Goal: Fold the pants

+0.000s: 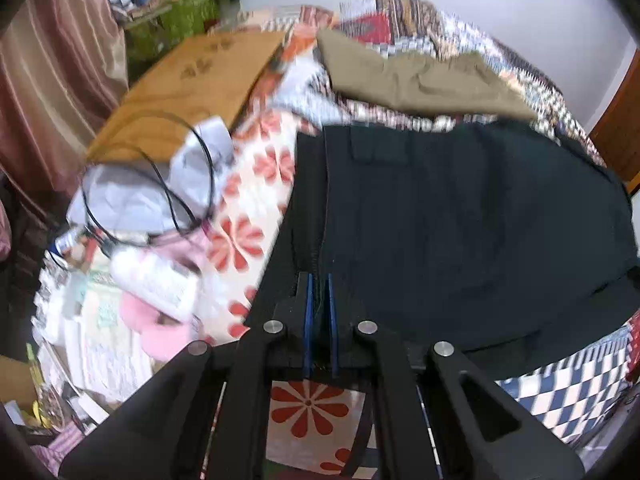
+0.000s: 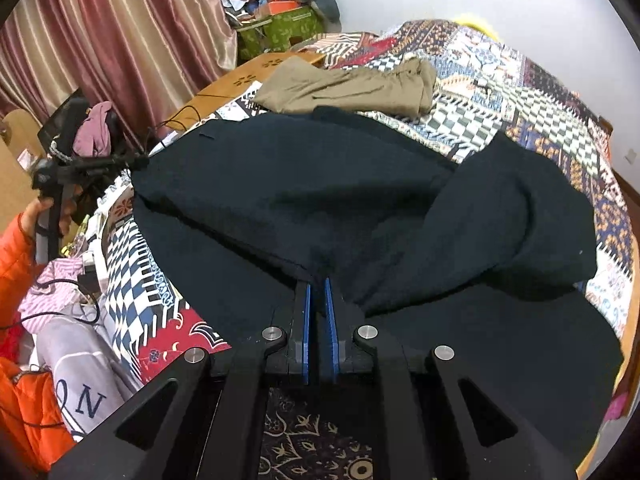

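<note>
Pants [image 2: 320, 200], dark, lie on the bed [image 2: 520, 92], and we see their length run across the right view, one leg folded over at right. Our right gripper [image 2: 318, 280] is clenched on a near fold; our left gripper [image 1: 319, 280] pinches their edge by the seam.

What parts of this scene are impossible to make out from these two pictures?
- Left wrist view: clutter beside the bed is motion-blurred.
- Both views: the dark pants show no detail where the hand-held grippers' own fingers cover the pinched fabric.
- Right wrist view: the olive garment's type is unclear.
</note>
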Motion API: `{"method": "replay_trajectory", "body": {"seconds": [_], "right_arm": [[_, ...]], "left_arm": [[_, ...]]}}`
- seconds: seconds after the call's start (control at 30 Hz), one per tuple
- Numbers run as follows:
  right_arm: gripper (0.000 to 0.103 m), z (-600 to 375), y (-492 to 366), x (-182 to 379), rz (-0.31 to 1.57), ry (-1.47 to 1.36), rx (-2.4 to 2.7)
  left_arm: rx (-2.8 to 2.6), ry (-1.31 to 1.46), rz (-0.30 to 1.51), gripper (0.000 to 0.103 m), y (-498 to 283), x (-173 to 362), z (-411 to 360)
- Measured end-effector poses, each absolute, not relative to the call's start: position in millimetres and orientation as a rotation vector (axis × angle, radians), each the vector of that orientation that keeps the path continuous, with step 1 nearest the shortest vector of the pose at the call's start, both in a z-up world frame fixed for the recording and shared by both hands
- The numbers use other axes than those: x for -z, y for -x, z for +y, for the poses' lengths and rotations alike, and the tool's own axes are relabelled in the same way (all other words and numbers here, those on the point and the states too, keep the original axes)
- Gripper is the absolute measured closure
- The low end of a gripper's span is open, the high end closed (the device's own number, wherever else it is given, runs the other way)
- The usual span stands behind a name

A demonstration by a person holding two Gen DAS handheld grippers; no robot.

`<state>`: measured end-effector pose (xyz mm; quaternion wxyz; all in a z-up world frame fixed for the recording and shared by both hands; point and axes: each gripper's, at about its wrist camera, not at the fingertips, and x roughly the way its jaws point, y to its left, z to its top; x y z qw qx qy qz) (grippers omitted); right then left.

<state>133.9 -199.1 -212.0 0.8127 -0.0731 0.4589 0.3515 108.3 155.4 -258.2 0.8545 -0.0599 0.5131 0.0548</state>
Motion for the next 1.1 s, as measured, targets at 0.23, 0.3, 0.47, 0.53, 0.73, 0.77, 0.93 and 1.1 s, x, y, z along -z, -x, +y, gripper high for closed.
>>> {"method": "replay_trajectory", "body": {"seconds": [0.23,0.3,0.47,0.53,0.73,0.77,0.93,1.1], "right_arm": [[0.084,-201,-135,206,1.022,0.157,-0.744],[0.059,-203,-135,203,1.028,0.145,-0.733],[0.052,-210,-133,184,0.986,0.151,-0.707],[0.051,-215,-137,174,0.96,0.167,-0.683],[0.039,-235,-164,152,0.889,0.152,-0.604],[0.039,-238,-173,149,0.88,0.152,-0.587],[0.039,-253,-221,148,0.873,0.141,-0.508],[0.039,-263,-272,161,0.892,0.138,-0.455]], "left_arm": [[-0.138,0.118,1.071,0.078,-111,240,158],[-0.167,0.114,1.05,0.064,-111,232,161],[-0.175,0.106,0.968,0.057,-112,202,158],[-0.16,0.1,0.94,0.054,-118,191,152],[-0.116,0.077,0.872,0.037,-146,167,128],[-0.102,0.074,0.864,0.037,-153,164,123],[-0.046,0.082,0.835,0.037,-188,154,99],[-0.018,0.073,0.813,0.023,-224,158,77]]}}
